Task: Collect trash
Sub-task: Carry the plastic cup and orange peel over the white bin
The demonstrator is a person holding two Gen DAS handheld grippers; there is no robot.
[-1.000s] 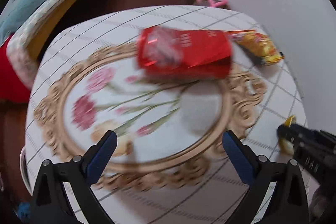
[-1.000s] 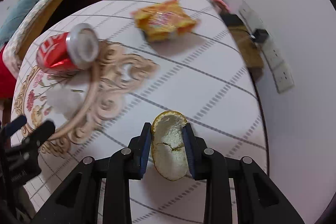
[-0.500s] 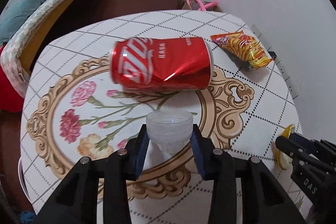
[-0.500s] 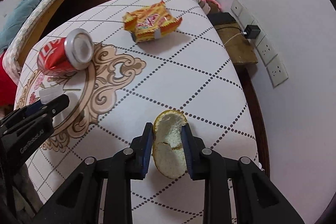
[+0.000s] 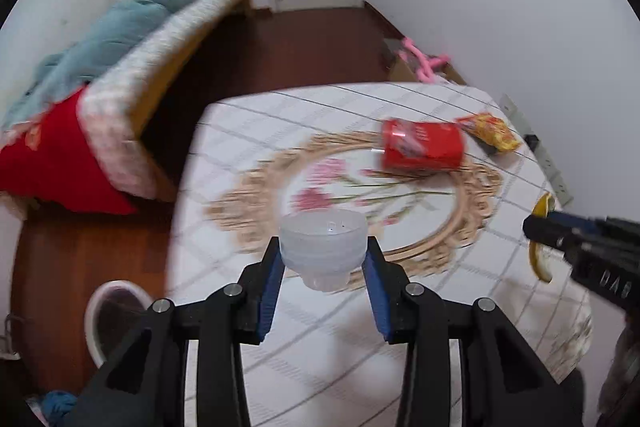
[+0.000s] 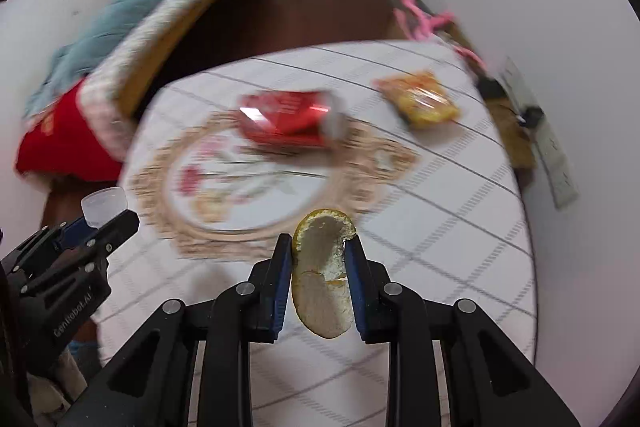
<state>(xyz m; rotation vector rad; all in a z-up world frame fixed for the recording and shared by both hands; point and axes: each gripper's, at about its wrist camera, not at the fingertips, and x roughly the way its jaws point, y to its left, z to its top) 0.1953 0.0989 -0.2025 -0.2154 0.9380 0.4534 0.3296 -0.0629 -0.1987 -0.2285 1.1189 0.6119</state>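
Peel (image 6: 322, 283) — right tongs (image 6: 318, 267) raised, clamped

A translucent plastic cup (image 5: 323, 245), glossy metal can (image 5: 422, 145) and rough, pithy peel (image 6: 323, 281) are showing above a patterned tablecloth (image 5: 320, 339).

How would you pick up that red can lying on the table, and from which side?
Grip the red soda can across the middle of its round body, coming down from above. It lies on its side on the table, so the long curved wall faces up and the ends point sideways. Set the fingers on the two long sides. Both hand-held grippers are full now, so one must empty first.
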